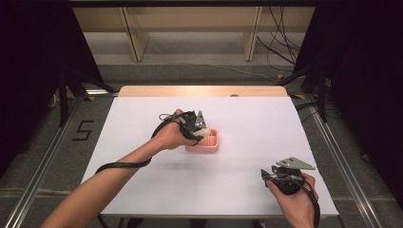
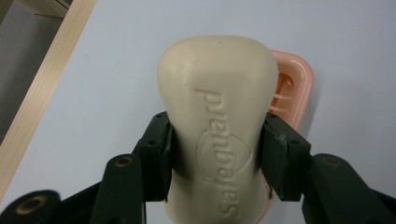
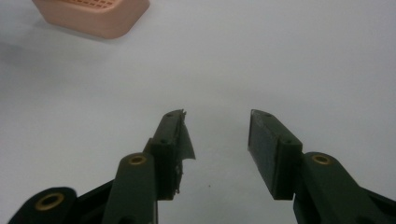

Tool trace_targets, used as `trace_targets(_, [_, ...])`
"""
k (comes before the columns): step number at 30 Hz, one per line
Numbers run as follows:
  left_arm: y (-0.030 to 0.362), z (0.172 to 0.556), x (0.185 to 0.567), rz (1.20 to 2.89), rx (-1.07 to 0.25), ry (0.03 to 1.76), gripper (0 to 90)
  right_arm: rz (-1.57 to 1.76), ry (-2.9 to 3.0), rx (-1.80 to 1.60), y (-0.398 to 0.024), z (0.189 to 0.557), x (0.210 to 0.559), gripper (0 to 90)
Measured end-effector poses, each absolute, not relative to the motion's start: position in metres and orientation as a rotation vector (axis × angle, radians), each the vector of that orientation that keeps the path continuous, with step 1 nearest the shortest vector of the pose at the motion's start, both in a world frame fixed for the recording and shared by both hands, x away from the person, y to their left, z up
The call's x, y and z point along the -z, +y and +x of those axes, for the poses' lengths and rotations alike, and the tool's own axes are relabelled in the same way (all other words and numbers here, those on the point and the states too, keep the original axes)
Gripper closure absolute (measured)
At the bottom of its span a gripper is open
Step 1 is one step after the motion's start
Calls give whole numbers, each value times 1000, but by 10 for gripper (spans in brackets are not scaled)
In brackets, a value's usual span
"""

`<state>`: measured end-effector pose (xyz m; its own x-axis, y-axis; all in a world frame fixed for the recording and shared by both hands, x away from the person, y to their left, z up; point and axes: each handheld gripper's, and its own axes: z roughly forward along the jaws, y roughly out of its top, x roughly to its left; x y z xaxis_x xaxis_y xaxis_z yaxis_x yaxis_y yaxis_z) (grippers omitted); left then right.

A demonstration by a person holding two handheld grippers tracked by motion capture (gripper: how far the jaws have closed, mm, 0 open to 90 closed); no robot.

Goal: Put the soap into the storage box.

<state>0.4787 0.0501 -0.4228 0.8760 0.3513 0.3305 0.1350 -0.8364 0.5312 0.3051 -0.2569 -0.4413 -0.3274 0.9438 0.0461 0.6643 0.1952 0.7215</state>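
White bench (image 1: 142, 180) before you, pink soap dish (image 1: 207, 141) near its middle, your left tool (image 1: 198, 127) clamped on a cream soap bar (image 2: 218, 116) just above the dish, your right tool (image 1: 269, 176) near the bench's front right corner, jaws wide, nothing between them.

The table (image 1: 142, 118) is viewed from above toward twelve o'clock; the soap dish (image 3: 93, 16) (pink) is caught close by both gripper views.

place: lab recording bay | signs: black curtains (image 1: 28, 57) – floor cables (image 1: 280, 52) – metal rails (image 1: 43, 166)
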Motion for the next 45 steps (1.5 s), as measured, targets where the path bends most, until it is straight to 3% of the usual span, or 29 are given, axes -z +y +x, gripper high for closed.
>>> trace_targets(28, [38,493,443,2592,-507,382,486,1487,2054,-920,-258,305,440,564])
trace_targets(38, [42,482,435,2541,-484,422,381,1494,2062,-924,-257,305,441,564])
trace_targets(45, [75,463,425,2474,-474,507,341,1498,2054,-934,-257,306,442,563])
